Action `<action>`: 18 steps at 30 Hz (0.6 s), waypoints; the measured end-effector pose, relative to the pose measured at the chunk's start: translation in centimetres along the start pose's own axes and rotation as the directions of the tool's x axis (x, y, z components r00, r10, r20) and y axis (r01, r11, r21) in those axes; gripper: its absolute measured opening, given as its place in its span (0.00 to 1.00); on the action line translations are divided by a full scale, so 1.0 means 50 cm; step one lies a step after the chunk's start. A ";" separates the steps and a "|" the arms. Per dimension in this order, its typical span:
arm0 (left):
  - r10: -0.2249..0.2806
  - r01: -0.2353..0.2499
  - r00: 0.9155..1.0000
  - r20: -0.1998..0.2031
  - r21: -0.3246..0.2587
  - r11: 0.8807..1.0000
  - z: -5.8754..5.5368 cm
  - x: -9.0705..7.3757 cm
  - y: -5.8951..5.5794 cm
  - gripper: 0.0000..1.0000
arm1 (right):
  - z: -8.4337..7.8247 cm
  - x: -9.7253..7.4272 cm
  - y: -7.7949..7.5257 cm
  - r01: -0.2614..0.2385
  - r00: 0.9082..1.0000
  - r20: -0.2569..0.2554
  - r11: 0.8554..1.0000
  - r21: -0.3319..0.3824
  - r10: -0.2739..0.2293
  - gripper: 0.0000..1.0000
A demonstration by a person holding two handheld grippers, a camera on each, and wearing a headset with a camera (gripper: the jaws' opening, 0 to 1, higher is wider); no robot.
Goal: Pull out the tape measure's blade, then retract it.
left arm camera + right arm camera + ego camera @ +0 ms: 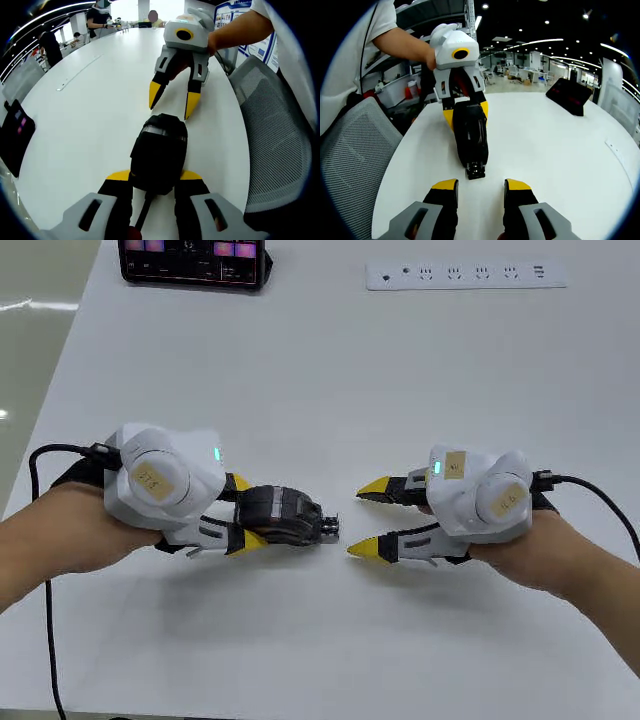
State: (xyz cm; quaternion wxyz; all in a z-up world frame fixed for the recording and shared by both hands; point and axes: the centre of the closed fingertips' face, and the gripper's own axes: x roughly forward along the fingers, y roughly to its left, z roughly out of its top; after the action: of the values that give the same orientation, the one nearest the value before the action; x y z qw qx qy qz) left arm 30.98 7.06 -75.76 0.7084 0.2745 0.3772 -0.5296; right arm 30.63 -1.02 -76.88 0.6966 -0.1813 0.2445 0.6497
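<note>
**Tape measure gripped, blade not out yet: main risk is at the hook**

- Left gripper [245, 512] is clamped on the black tape measure [285, 513], with its yellow tips on either side of the case. The case is held just above the bench [320, 370], or resting on it; I can't tell which.
- The jaws look to bite the rear part of the case, leaving the front half sticking out unsupported. A hard or off-axis pull could make the case twist or slide out of the grip.
- The blade hook [475, 170] sits at the case's nose, pointing at the right gripper. No blade is drawn out. The tab is small and dark, so it's easy to miss. A grab set too deep would pinch the case nose instead of the hook.
- Right gripper [367, 518] is spread wide and holds nothing. It's lined up with the hook, near it but not touching.
- If the pull isn't straight along the blade, the blade could kink or drag against the slot.
- Retract risk: if the hook is let go all at once, the spring will likely whip the blade back and jolt the case in the left grip. Better to feed it back in.
- I can't see whether a blade lock is set. If it is, the pull would just drag the case.
</note>
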 end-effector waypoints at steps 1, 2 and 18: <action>-0.001 0.001 1.000 0.001 -0.002 1.000 0.000 0.000 0.000 0.27 | 0.001 0.002 0.001 -0.004 1.000 0.002 1.000 -0.005 0.004 0.30; -0.001 0.001 1.000 0.001 -0.001 1.000 0.000 0.000 0.000 0.27 | 0.002 0.005 0.002 -0.007 1.000 0.004 1.000 -0.006 0.007 0.30; -0.004 0.004 1.000 0.000 0.000 1.000 -0.001 0.000 0.000 0.27 | 0.016 0.039 0.006 -0.045 0.999 0.025 0.998 -0.039 0.046 0.16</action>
State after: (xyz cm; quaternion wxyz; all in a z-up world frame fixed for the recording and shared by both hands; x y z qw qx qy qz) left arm 30.96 7.08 -75.79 0.7073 0.2740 0.3777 -0.5310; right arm 30.50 1.03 -77.33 0.6811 -0.1808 0.2270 0.6722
